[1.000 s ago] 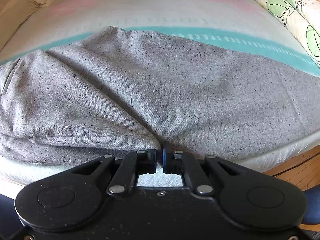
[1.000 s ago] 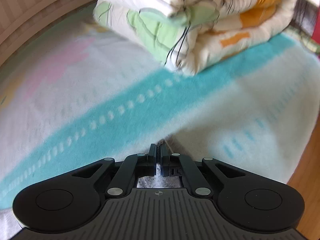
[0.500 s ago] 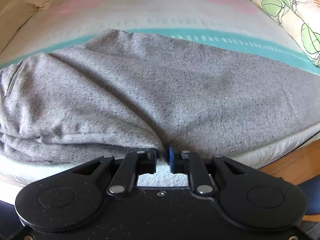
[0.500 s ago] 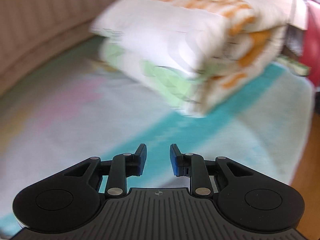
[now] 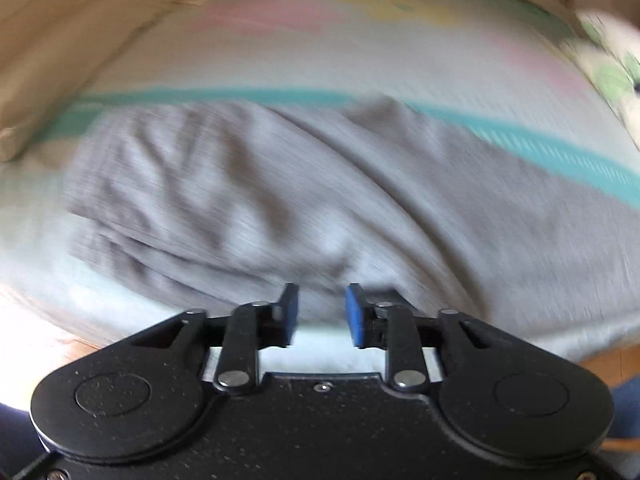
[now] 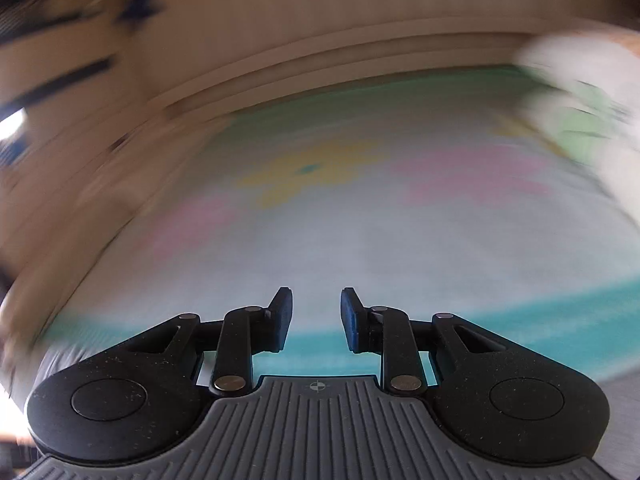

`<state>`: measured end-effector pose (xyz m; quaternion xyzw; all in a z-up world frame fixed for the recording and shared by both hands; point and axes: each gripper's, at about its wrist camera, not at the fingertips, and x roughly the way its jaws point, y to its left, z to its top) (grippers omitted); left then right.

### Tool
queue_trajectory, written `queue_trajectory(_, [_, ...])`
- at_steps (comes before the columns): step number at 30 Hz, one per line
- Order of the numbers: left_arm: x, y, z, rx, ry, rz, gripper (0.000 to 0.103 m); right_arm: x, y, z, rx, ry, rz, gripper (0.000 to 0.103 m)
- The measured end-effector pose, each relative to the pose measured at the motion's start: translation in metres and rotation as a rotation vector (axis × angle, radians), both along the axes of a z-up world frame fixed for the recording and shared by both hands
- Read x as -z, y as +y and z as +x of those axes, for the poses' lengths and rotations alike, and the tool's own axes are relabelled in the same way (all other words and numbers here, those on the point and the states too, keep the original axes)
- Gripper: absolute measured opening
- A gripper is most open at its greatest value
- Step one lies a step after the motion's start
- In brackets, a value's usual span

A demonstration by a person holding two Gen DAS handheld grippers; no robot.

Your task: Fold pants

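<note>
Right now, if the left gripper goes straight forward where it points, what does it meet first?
Probably the grey pants on the bed: the left gripper, jaws opening and empty, points down at them. Blur makes depth unclear.

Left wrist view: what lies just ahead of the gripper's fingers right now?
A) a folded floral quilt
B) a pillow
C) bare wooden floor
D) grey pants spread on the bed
D: the grey pants lie rumpled on the striped bed cover ahead of the left gripper, whose jaws are opening with no cloth between them.
</note>
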<state>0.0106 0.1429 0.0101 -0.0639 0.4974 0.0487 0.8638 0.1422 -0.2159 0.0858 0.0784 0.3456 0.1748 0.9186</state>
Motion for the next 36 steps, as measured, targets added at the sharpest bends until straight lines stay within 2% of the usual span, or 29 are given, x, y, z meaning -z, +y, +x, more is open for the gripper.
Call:
queue_trajectory(2, [-0.009,0.023,0.005,-0.054,-0.022,0.008,0.054,0.006,0.033,-0.012,-0.114,-0.008,-0.023,0.026])
queue_trajectory(5, [-0.014,0.055,0.015,-0.132,-0.033,0.001,0.054,0.015,0.077,-0.031,-0.275,-0.024,-0.058,0.026])
queue_trajectory(8, [-0.012,0.089,0.025,-0.222,-0.02,-0.056,0.055,0.02,0.113,-0.051,-0.425,-0.066,-0.11,0.026])
queue_trajectory(10, [-0.009,0.11,0.03,-0.287,-0.01,-0.1,0.06,0.025,0.131,-0.064,-0.519,-0.097,-0.142,0.026])
queue_trajectory(13, [-0.004,0.133,0.033,-0.359,-0.003,-0.116,0.062,0.03,0.161,-0.082,-0.64,-0.123,-0.184,0.026])
queue_trajectory(16, [0.005,0.148,0.033,-0.406,0.021,-0.101,0.067,0.034,0.184,-0.1,-0.739,-0.143,-0.211,0.026])
queue_trajectory(18, [0.012,0.154,0.036,-0.426,0.046,-0.123,0.072,0.033,0.193,-0.114,-0.797,-0.162,-0.239,0.027])
queue_trajectory(23, [0.032,0.162,0.049,-0.44,0.086,-0.18,0.072,0.046,0.214,-0.142,-0.928,-0.234,-0.366,0.033])
queue_trajectory(25, [0.036,0.162,0.054,-0.445,0.08,-0.187,0.067,0.052,0.219,-0.149,-0.968,-0.255,-0.412,0.034])
queue_trajectory(27, [0.036,0.162,0.053,-0.459,0.074,-0.146,0.044,0.059,0.223,-0.156,-0.995,-0.288,-0.467,0.035])
queue_trajectory(28, [0.034,0.162,0.05,-0.465,0.065,-0.138,0.041,0.062,0.225,-0.16,-1.005,-0.309,-0.496,0.035])
queue_trajectory(29, [0.031,0.164,0.048,-0.469,0.054,-0.145,0.034,0.066,0.227,-0.163,-1.012,-0.329,-0.526,0.035])
queue_trajectory(30, [0.028,0.165,0.045,-0.472,0.038,-0.149,0.016,0.069,0.229,-0.164,-1.016,-0.347,-0.555,0.035])
queue_trajectory(34, [0.014,0.173,0.034,-0.493,-0.028,-0.166,0.017,0.083,0.234,-0.168,-1.027,-0.397,-0.641,0.035])
queue_trajectory(36, [0.014,0.179,0.034,-0.5,-0.029,-0.191,0.017,0.089,0.233,-0.172,-1.04,-0.453,-0.686,0.034])
